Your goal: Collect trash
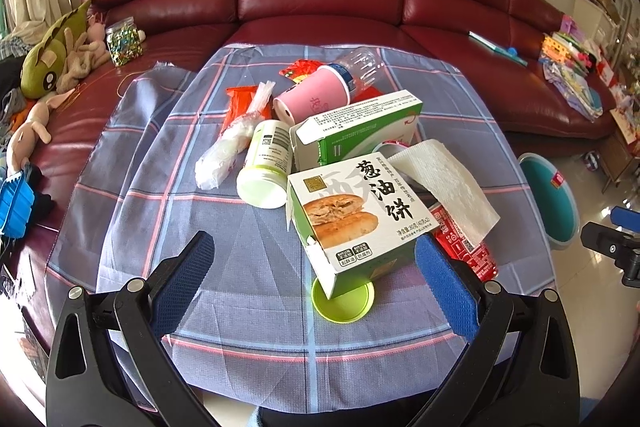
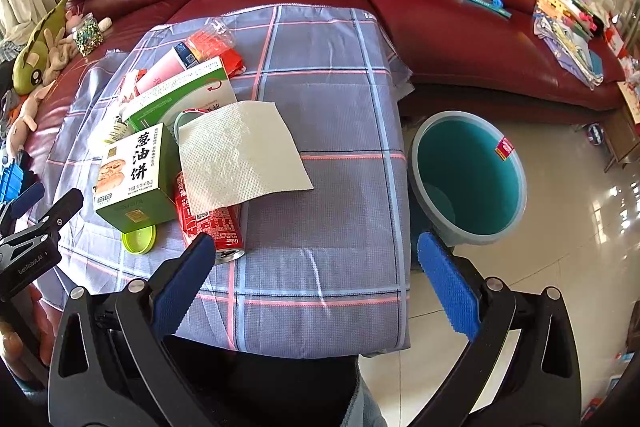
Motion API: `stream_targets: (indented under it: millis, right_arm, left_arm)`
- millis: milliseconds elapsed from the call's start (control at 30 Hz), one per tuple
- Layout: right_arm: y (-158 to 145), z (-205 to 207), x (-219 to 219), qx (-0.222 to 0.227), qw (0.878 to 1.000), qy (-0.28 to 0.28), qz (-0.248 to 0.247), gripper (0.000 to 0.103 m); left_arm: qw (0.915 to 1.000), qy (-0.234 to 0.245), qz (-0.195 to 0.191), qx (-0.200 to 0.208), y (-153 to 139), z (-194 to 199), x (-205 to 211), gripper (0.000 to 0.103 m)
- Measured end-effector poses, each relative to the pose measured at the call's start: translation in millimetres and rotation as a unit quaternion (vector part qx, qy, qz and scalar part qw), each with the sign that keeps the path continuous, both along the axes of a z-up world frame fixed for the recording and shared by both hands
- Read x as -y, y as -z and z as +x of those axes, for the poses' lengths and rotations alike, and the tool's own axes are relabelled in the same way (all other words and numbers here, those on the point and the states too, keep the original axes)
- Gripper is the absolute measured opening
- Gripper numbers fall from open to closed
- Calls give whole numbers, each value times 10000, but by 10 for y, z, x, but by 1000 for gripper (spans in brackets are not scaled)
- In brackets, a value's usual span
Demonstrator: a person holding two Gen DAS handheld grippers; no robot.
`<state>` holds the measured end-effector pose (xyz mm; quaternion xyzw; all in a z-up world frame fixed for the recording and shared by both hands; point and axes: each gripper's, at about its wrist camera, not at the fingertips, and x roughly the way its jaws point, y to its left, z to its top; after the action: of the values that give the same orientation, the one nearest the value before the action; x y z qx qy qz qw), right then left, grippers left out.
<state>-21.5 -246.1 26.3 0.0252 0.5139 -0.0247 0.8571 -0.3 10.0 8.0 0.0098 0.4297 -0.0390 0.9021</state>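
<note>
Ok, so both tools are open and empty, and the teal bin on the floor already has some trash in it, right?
Not quite. The teal bin is empty: the right wrist view looks straight into it and shows only its bare inside. The rest holds: the left tool and right tool are open and hold nothing.

Trash count on the table

Two cartons: a pancake box [image 1: 352,215] and a green-and-white box [image 1: 360,127]. One red can [image 2: 208,223], one paper towel [image 2: 240,155], one pink cup [image 1: 312,97], one clear bottle [image 1: 360,67], one white jar [image 1: 268,163], one green lid [image 1: 344,303], one teal bin [image 2: 468,175].
</note>
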Motion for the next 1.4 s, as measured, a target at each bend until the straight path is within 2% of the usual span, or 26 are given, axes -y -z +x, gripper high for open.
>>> stream_targets:
  millis: [900, 1200, 1400]
  right_arm:
    - [-12, 34, -19, -43, 10000, -21, 14, 97]
    - [79, 71, -25, -176, 9998, -13, 59, 97]
    - [238, 156, -39, -363, 9992, -12, 154, 97]
  left_arm:
    - [9997, 161, -91, -129, 3, 23, 14, 100]
    - [9981, 494, -54, -356, 259, 87, -38, 100]
    - [9949, 614, -398, -689, 524, 156, -171, 100]
